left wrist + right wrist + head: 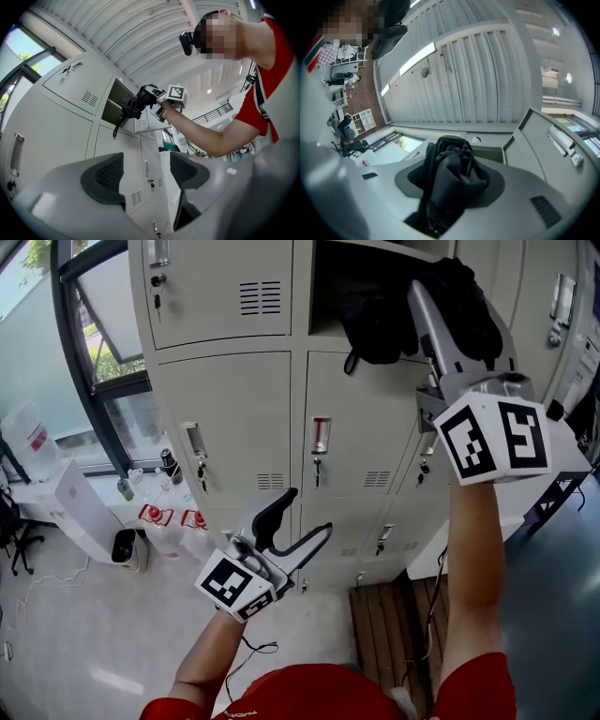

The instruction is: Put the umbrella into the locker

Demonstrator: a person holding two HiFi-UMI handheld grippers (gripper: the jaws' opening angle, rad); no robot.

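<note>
- Pinching the folded black umbrella (451, 173) between the pads of the right gripper (441, 304), jaws closed partway on the bunched fabric with nothing else between them.
- Holding that umbrella high, right at the mouth of the open locker compartment (324, 287); not possible to tell how much of it is past the opening.
- Letting the strap loop (352, 360) dangle over the compartment's lower edge, outside it.
- Pointing the right gripper up toward the compartment, with the arm stretched out beneath.
- Hovering the left gripper (302, 519) well below the compartment and to its left, fingers standing apart and gripping nothing.
- Judging the step in hand: inserting the umbrella, carried up to the compartment but not yet laid down inside.
- Judging the next move:
  - pushing the bundle deeper, over the lower edge, until fabric and loop are both resting on the compartment's floor;
  - only then spreading the jaws;
  - drawing back straight, to avoid snagging the cloth and dragging it out again.
- Facing closed doors (234, 409) with keys in their locks below and left of the compartment.
- Standing to the compartment's right, a door (565, 298) with a handle, probably the compartment's own, swung open.
- Showing a window (103, 324) far to the compartment's left, and bottles (169, 465) low down on that same side.
</note>
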